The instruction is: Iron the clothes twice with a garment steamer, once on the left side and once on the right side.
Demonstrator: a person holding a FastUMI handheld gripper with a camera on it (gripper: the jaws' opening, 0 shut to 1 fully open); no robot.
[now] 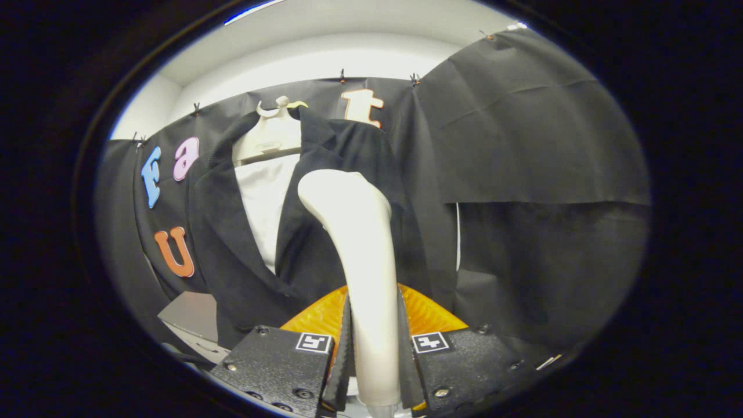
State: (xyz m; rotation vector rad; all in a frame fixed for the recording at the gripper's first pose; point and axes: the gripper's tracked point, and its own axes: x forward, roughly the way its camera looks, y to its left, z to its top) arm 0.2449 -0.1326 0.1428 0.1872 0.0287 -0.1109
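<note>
Even overhead light, mild glare on the white steamer (354,232), dark cloth underexposed, fisheye bending at edges.

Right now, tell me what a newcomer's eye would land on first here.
First, the pale garment steamer, standing upright between the tongs, whose two fingers are shut on its handle. Just beyond its head hangs the dark jacket on a light hanger, open over a white shirt.
</note>
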